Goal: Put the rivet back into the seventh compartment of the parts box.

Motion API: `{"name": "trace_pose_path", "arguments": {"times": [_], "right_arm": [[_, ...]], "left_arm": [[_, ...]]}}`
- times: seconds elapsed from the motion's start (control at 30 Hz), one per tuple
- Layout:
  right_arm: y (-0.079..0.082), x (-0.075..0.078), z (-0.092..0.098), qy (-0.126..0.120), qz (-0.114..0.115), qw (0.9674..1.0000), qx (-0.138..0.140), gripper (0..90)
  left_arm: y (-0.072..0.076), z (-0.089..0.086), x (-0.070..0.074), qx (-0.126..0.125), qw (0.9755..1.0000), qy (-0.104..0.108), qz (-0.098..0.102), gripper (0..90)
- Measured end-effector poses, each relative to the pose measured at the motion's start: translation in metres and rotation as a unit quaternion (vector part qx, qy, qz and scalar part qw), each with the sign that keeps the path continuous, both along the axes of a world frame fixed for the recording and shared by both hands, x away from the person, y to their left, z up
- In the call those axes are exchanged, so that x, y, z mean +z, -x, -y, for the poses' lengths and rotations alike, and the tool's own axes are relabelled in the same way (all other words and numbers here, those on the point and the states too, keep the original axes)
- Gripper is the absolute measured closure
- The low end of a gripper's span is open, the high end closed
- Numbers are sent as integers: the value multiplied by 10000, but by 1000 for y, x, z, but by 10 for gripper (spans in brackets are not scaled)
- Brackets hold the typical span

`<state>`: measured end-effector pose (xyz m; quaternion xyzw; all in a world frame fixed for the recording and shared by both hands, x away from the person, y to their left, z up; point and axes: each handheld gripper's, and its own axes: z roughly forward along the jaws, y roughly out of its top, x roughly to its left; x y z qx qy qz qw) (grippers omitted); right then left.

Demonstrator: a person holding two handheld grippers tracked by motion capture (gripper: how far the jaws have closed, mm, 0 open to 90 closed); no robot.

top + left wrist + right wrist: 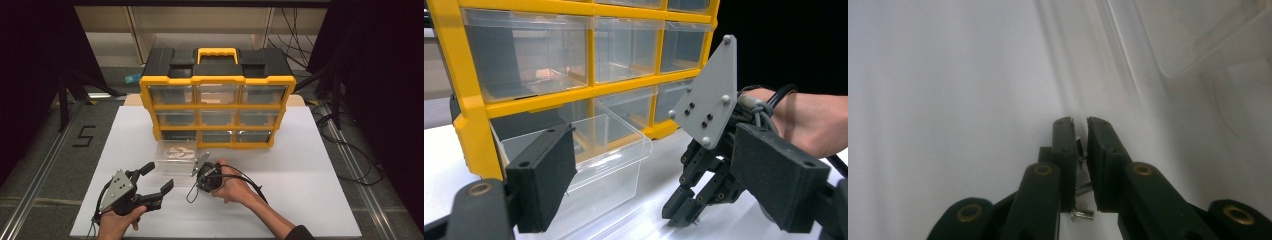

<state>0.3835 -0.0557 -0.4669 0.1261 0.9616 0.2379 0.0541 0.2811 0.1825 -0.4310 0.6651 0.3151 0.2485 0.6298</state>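
Right fingers: pads (1064, 145) nearly together, pinching a small metal screw (1081, 216) just above the white table (948, 100).
Right gripper (196, 170): tipped down, just beside the clear drawer (175, 156).
Left gripper (159, 176): jaws spread wide apart, nothing between them.
Clear drawer: out on the table before the yellow organizer (217, 107).

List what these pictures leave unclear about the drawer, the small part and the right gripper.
- Drawer contents: high view, too small and blurred to name.
- Small metal part between the right gripper's jaws: right gripper view, mostly hidden by the jaws; its kind is unclear.
- Organizer's empty slot: left gripper view, partly hidden behind the drawer and the open left gripper.
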Motion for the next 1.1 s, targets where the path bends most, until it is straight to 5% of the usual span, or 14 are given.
{"name": "trace_pose_path", "arguments": {"times": [0.7, 1.1], "right_arm": [[3, 37, 14, -550, 418, 9975, -116, 825], [0, 66, 26, -927, 736, 9925, -317, 825]], "left_arm": [[2, -1, 1, 64, 9999, -11, -85, 180], [2, -1, 1, 75, 9999, -7, -90, 180]]}}
